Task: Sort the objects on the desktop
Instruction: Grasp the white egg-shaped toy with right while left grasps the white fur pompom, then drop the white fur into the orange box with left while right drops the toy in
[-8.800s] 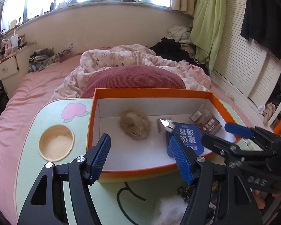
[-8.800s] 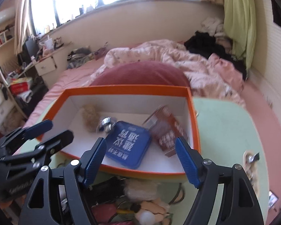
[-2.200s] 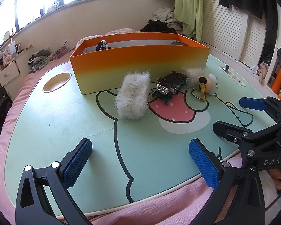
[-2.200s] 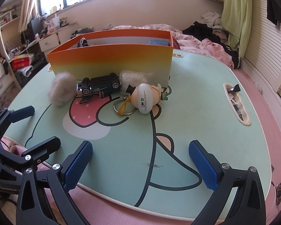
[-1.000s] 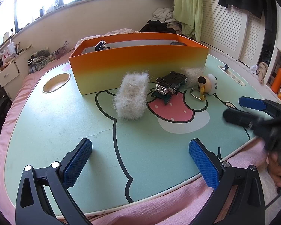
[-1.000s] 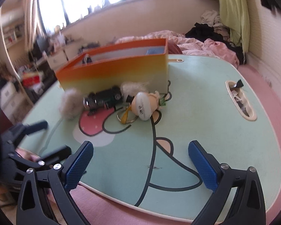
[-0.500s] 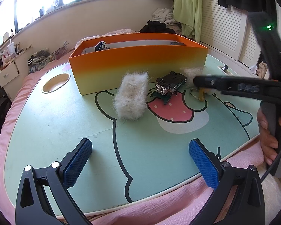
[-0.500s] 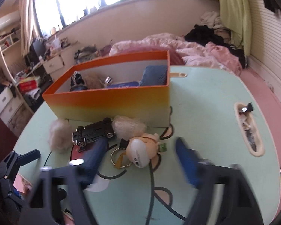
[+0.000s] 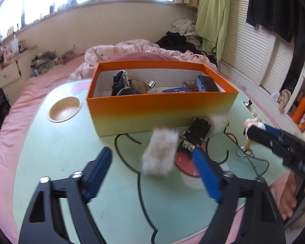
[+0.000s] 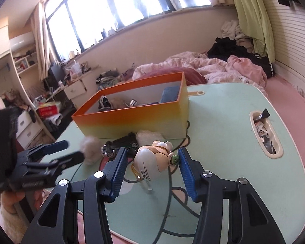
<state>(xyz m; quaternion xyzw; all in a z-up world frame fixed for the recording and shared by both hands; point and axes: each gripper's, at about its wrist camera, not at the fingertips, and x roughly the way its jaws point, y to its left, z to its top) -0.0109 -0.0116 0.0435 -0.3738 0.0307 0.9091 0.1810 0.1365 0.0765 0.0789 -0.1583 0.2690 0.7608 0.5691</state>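
— While the left gripper point(image 9: 151, 156) has just narrowed its jaws, empty and apart, where's the fur pad point(image 9: 160, 152)?
— Just ahead between them, its length pointing at the orange box point(image 9: 162, 111). The right gripper point(image 10: 152, 156), just closed, clasps the egg toy point(image 10: 150, 162), with the box ahead-left.

Bright window glare, fisheye blur
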